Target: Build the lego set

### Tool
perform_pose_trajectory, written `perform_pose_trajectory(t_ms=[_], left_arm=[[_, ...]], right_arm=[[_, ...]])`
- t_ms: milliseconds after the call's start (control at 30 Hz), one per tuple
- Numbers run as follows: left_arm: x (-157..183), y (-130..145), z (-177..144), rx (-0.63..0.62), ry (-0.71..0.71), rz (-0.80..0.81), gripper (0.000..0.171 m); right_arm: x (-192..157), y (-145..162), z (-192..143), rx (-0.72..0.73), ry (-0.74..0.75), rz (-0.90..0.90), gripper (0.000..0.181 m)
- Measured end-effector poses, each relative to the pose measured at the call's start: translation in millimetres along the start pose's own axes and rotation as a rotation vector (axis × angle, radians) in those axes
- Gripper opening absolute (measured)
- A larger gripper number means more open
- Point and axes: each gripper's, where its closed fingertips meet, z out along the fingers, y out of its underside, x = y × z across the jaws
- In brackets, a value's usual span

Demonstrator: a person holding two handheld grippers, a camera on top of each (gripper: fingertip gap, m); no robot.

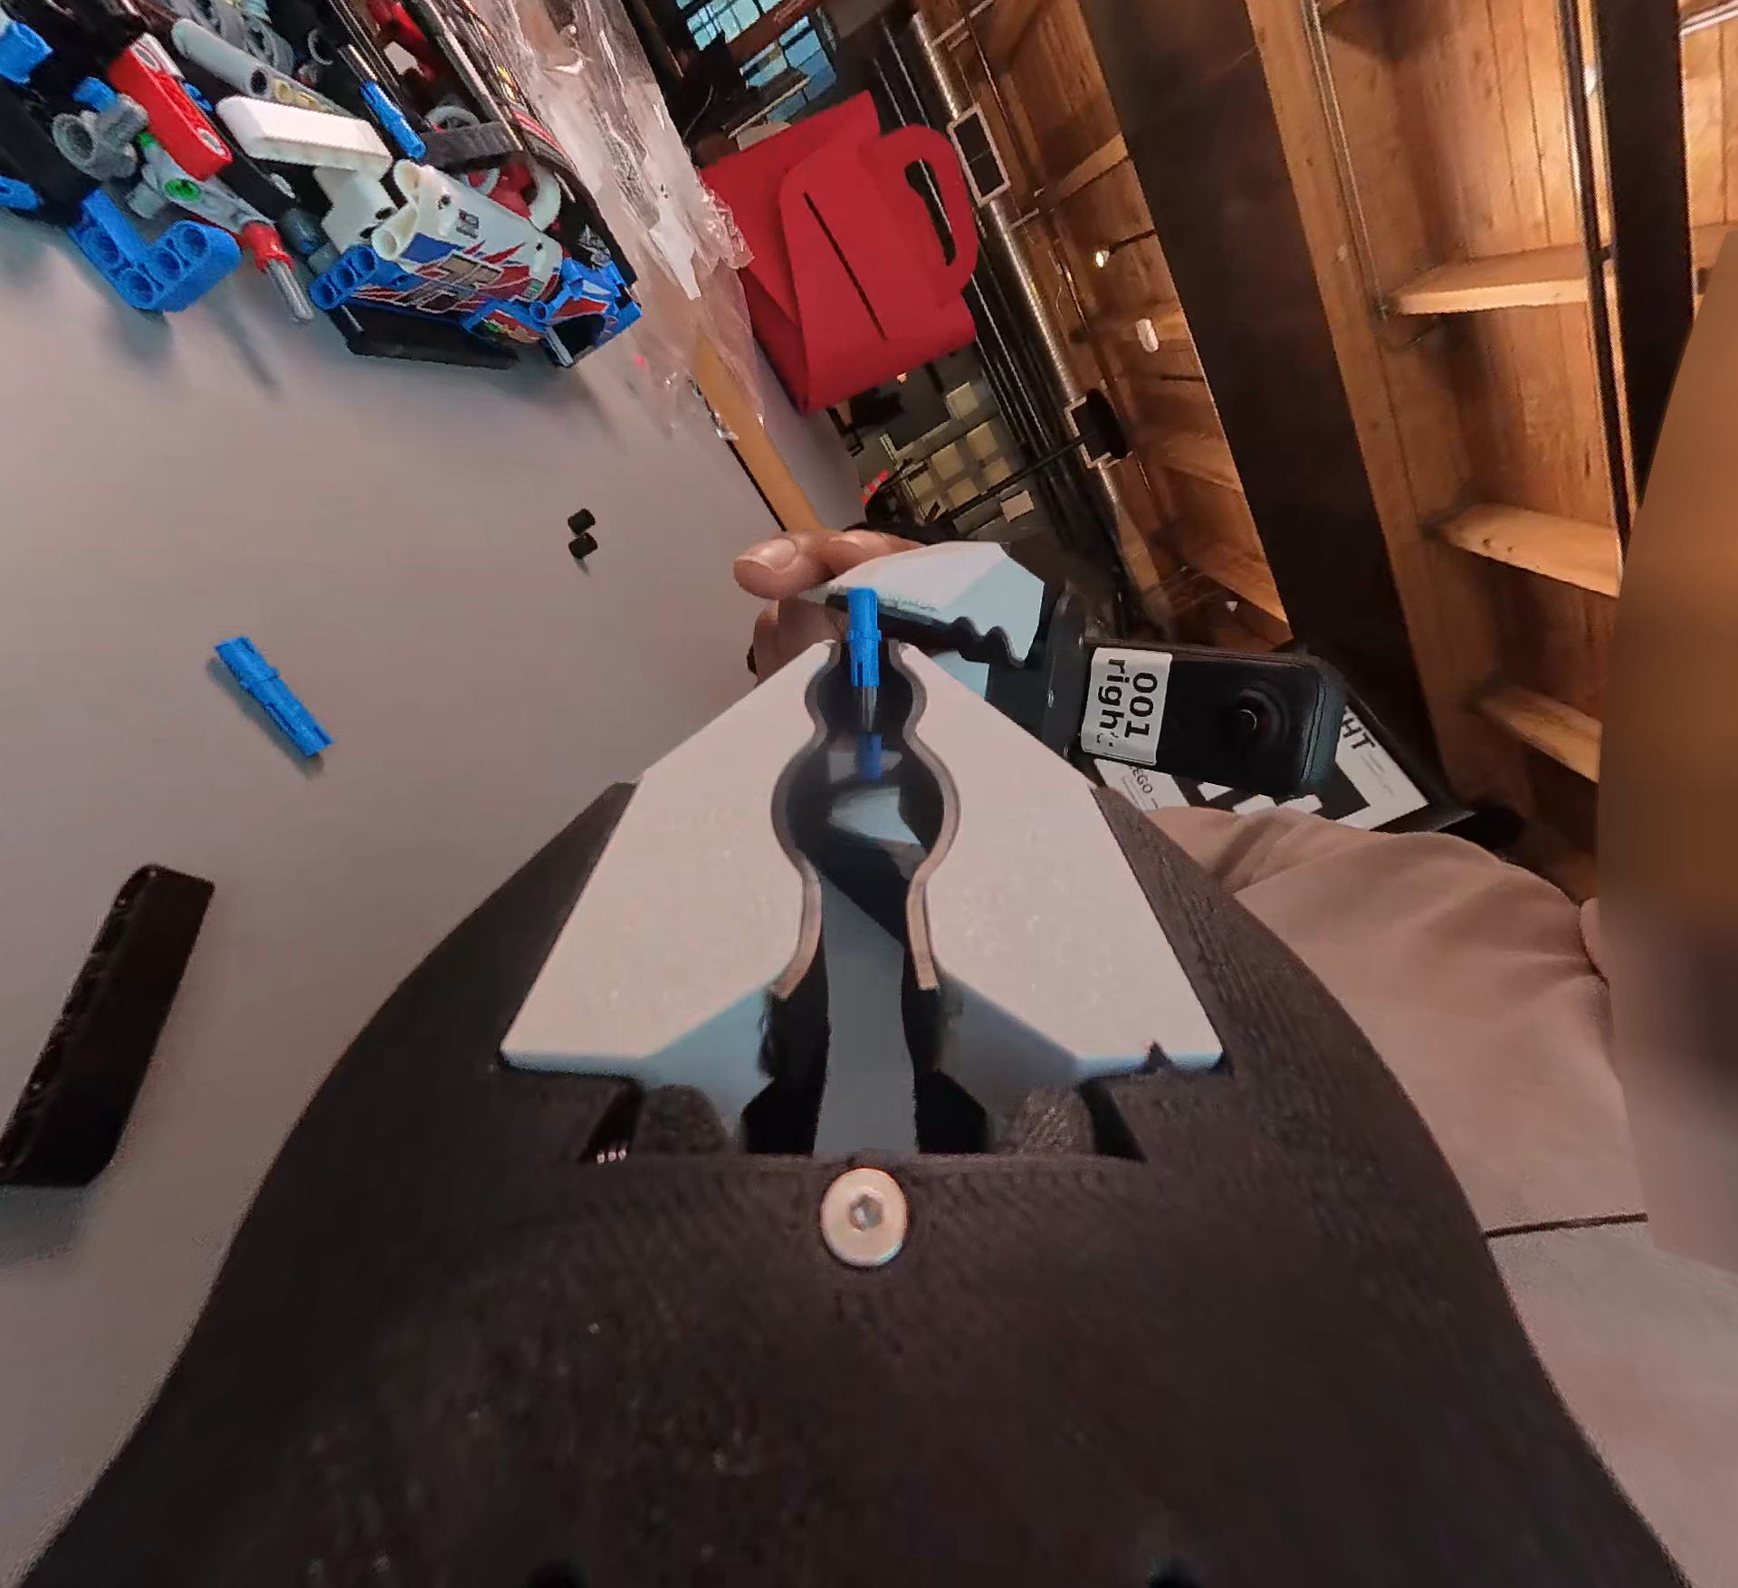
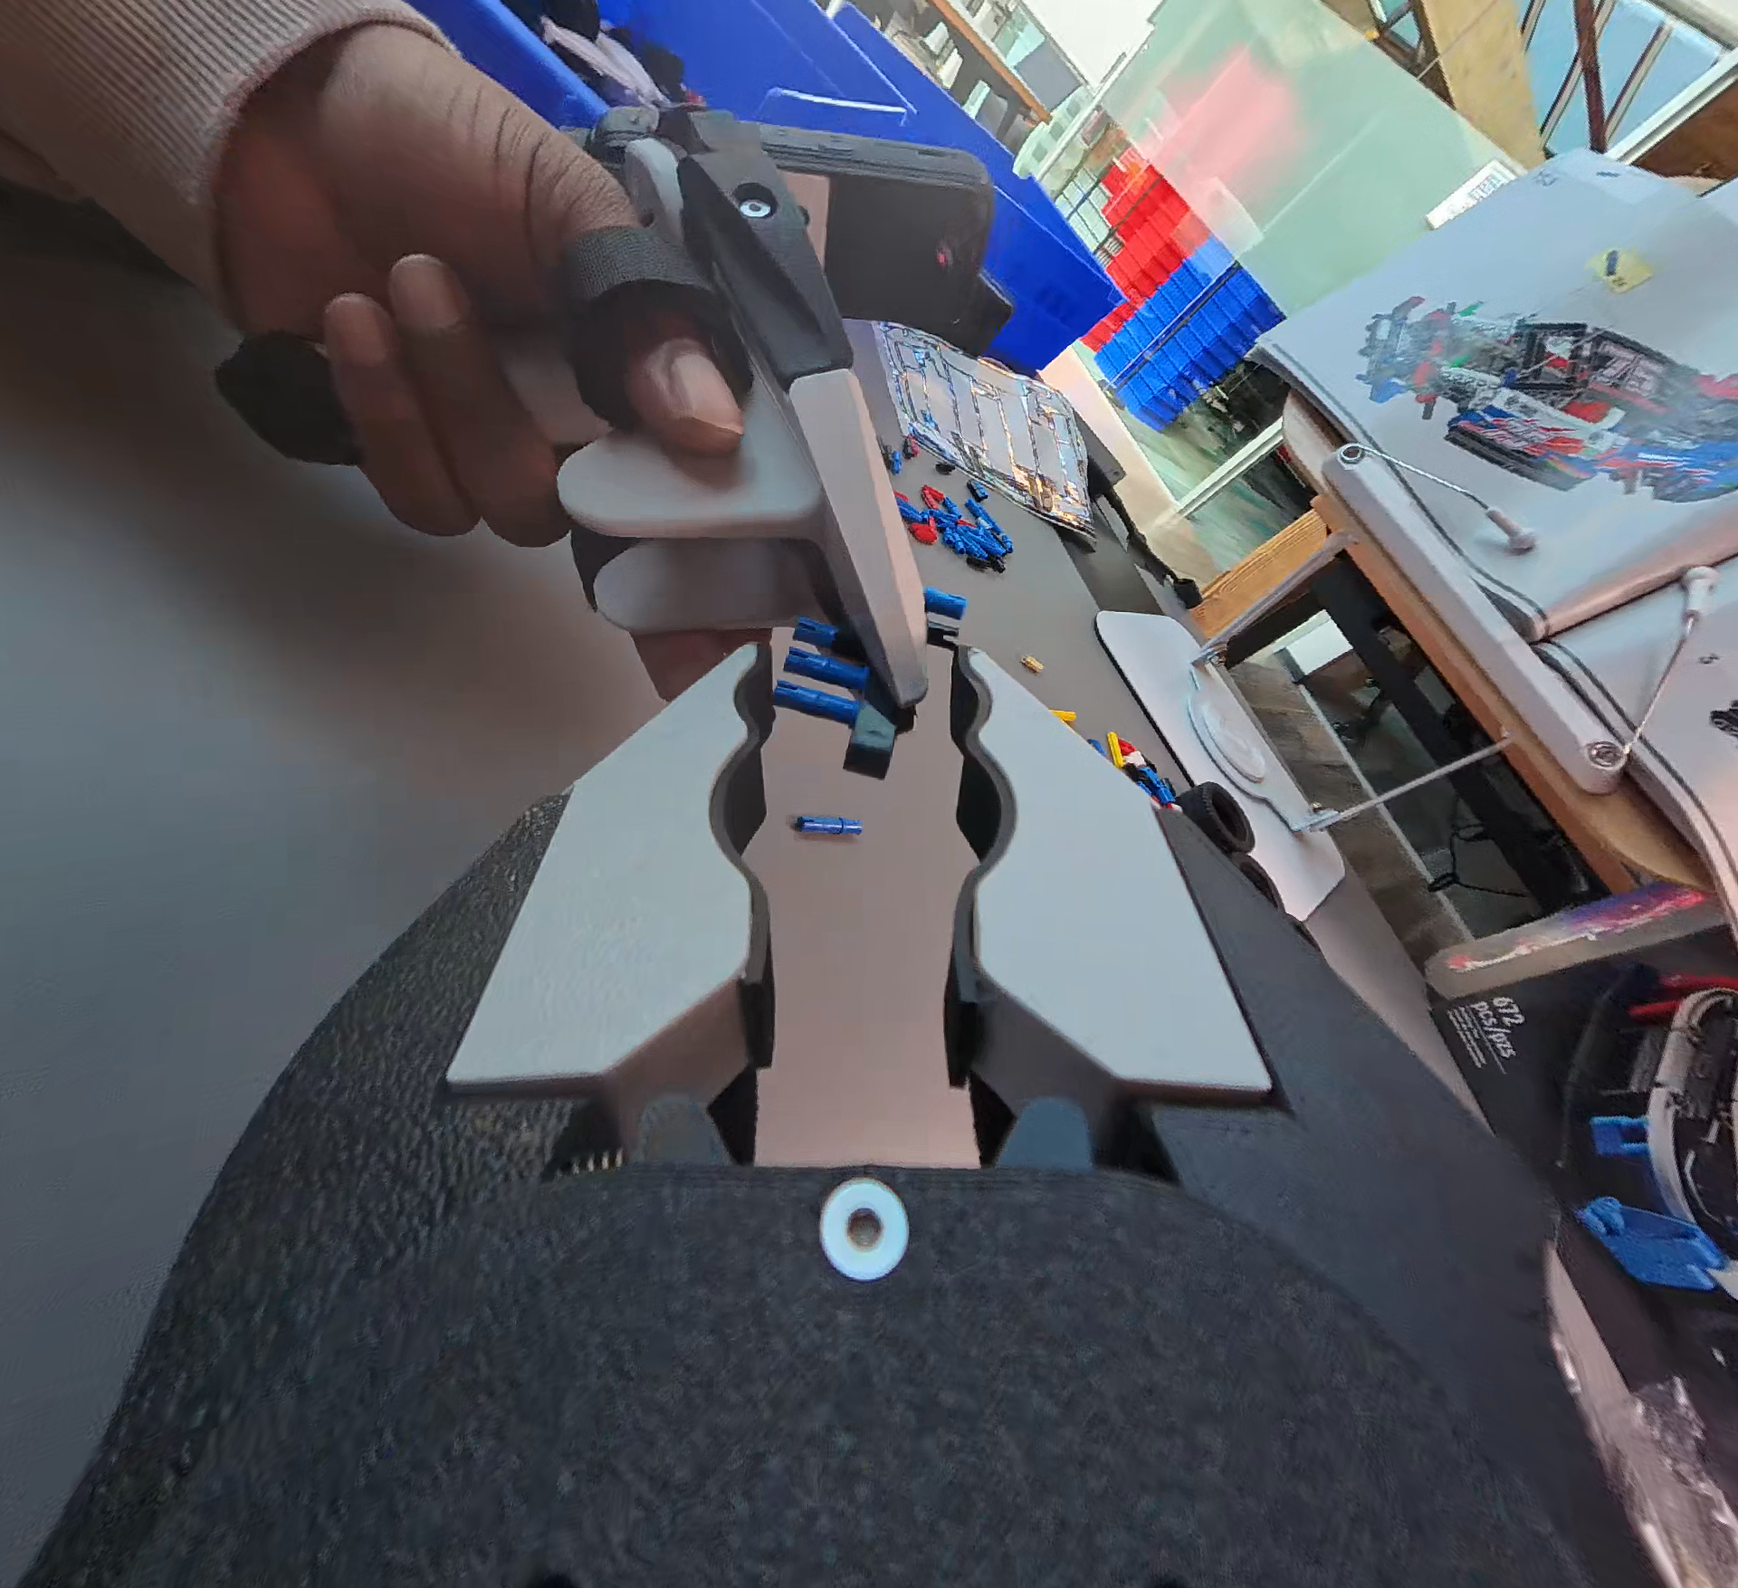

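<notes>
- While the left gripper [image 1: 861, 649] keeps its two grey fingers pressed together at the tips, it pinches a small piece fitted with blue pins [image 1: 862, 630]; seen from the right wrist, this same assembly [image 2: 846, 687] is a dark connector with several blue pins sticking out sideways.
- The right gripper [image 2: 858, 677] stands with its jaws well apart and holds nothing; the left gripper's closed tips and their piece sit just ahead of that gap, between the two fingertips but apart from them.
- A hand [image 2: 451, 301] in a beige sleeve grips the left tool's trigger.
- On the grey table [image 1: 376, 602], a loose blue pin [image 1: 273, 696] lies to the left of the left gripper, two tiny black pieces [image 1: 582, 534] lie farther out, and a black beam [image 1: 94, 1025] rests near the edge of the view.
- The partly built model [image 1: 282, 132], in blue, red, white and black, sits at the far side of the table beside clear plastic bags [image 1: 602, 85].
- In the right wrist view, a single blue pin [image 2: 828, 825] lies on the table under the open jaws, a scatter of blue and red pieces [image 2: 950, 522] lies beyond, and an instruction booklet [image 2: 1552, 376] stands propped on a holder to the right.
</notes>
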Motion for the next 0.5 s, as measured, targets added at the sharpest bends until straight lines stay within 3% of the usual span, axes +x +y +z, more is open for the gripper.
perform_pose_trajectory(t_ms=[133, 200, 300, 400, 500], left_arm=[[8.4, 0.0, -2.2, -0.002, 0.045, 0.033, 0.007], [16.0, -2.7, -6.2, -0.014, 0.063, 0.118, 0.025], [22.5, -6.5, -18.1, -0.081, -0.028, 0.492, 0.042], [22.0, 3.0, -21.8, -0.190, -0.133, 0.923, 0.043], [27.7, 13.3, -17.7, -0.212, -0.127, 1.034, 0.037]], right_arm=[[0.6, -4.1, -6.8, 0.045, -0.029, 0.045, 0.025], [3.7, -9.0, -12.0, 0.091, -0.048, 0.094, 0.024], [5.2, -10.9, -23.3, 0.150, -0.174, 0.273, 0.024], [2.0, -18.5, -34.2, 0.229, -0.303, 0.419, 0.024], [-2.9, -22.2, -35.3, 0.251, -0.360, 0.467, 0.024]])
